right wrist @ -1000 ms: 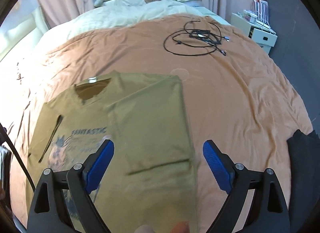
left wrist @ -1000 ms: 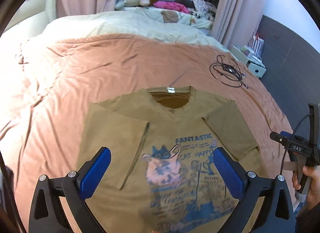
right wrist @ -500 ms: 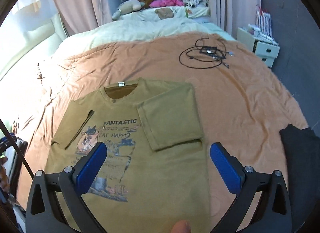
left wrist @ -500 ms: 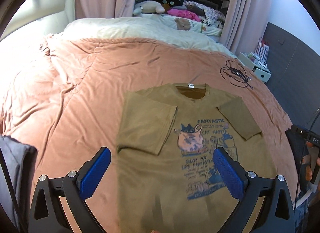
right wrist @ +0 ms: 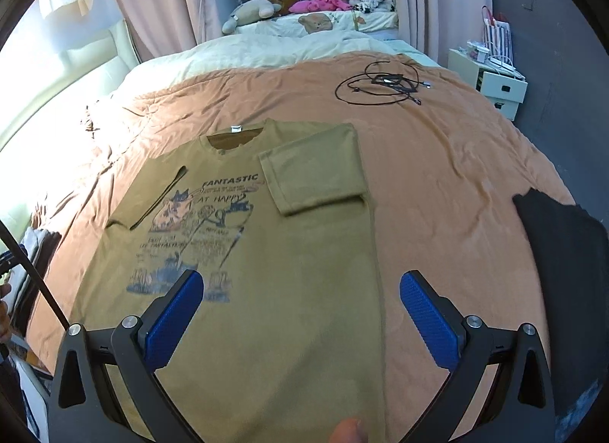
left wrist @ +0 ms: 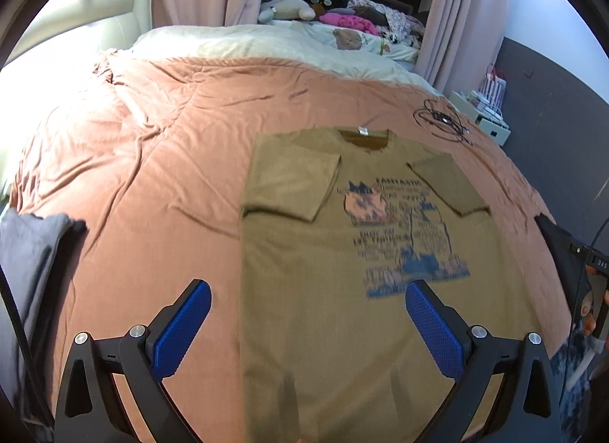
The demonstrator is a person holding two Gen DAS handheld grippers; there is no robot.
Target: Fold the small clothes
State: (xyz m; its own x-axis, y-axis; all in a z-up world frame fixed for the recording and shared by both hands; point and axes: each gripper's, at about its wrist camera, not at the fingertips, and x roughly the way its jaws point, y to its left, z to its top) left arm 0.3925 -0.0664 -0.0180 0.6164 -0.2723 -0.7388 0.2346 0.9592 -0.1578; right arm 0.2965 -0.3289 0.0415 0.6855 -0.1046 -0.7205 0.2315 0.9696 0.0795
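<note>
While the olive T-shirt point(right wrist: 289, 252) lay flat on the bed's orange cover point(right wrist: 437, 161), both sleeves folded inward, the left hand-held gripper point(left wrist: 304, 325) and right hand-held gripper point(right wrist: 300, 313) stood wide apart, empty.

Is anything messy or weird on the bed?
A tangle of black cables lies loose on the blanket beyond the shirt, odd beside laundry. The shirt itself looks tidy, both sleeves folded in.
</note>
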